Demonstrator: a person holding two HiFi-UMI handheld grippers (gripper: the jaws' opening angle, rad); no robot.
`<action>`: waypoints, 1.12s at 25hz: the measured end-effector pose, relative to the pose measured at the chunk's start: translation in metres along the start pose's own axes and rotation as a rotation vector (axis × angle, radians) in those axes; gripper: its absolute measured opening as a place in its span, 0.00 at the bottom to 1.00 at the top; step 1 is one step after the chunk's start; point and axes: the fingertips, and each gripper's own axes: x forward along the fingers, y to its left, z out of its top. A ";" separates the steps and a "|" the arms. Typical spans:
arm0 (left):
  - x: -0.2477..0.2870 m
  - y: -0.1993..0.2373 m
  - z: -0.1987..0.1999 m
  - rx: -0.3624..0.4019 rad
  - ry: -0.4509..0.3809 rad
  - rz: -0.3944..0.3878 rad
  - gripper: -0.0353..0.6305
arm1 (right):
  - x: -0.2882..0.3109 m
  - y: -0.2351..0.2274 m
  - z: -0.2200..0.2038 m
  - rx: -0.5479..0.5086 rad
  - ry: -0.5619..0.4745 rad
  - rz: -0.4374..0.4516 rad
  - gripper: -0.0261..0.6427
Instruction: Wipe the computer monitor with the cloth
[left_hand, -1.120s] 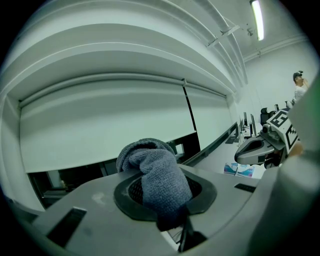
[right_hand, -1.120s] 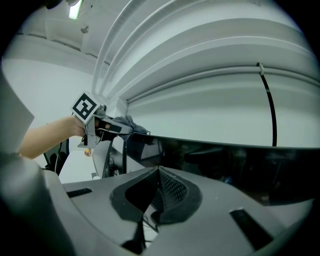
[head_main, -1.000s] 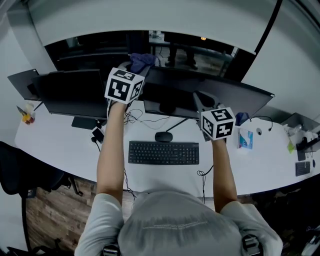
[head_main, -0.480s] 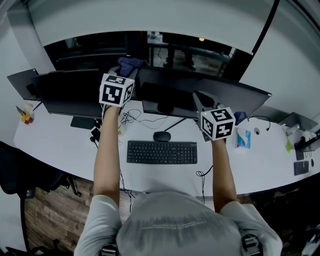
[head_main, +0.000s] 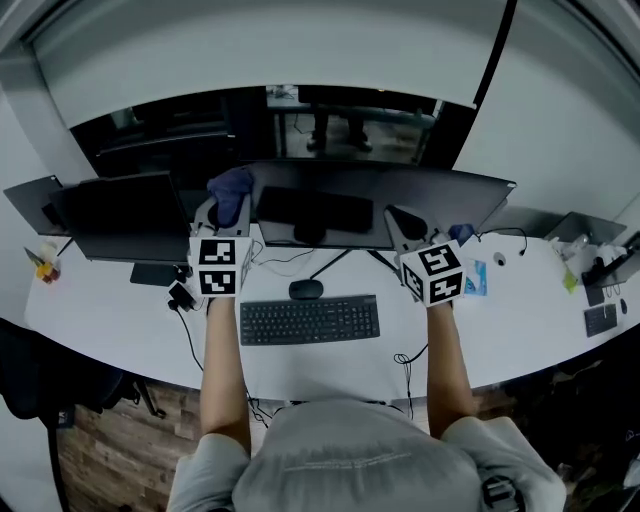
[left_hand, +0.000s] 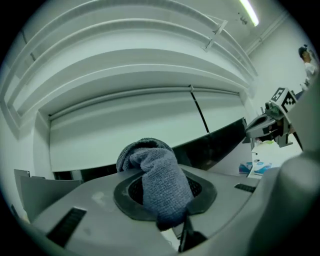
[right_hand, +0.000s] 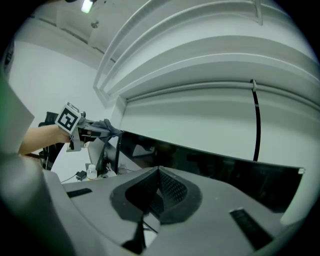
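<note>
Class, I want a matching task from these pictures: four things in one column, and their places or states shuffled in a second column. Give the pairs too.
Column one
1. cloth
2. keyboard
3. mouse
4. right gripper

Column two
A. shut, holding nothing
B. flat on the desk, between the person's arms
C. clamped between jaws
D. just beyond the keyboard's far edge

Pairs: 1-C, 2-B, 3-D, 4-A

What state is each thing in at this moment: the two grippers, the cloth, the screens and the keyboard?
Grey-blue fabric cloth: bunched, clamped in the left jaws.
Left gripper: shut on the cloth.
Right gripper: shut, empty.
Wide black monitor: screen dark.
Smaller black monitor: screen dark.
Black keyboard: flat on the white desk, untouched.
</note>
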 end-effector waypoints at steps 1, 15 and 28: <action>0.000 -0.013 0.006 -0.001 -0.020 -0.018 0.18 | -0.007 -0.004 -0.002 -0.024 0.003 -0.008 0.04; -0.006 -0.196 0.053 -0.029 -0.214 -0.304 0.18 | -0.127 -0.084 -0.030 -0.029 -0.001 -0.219 0.04; -0.025 -0.266 0.060 0.025 -0.221 -0.419 0.18 | -0.187 -0.090 -0.065 -0.020 0.058 -0.241 0.04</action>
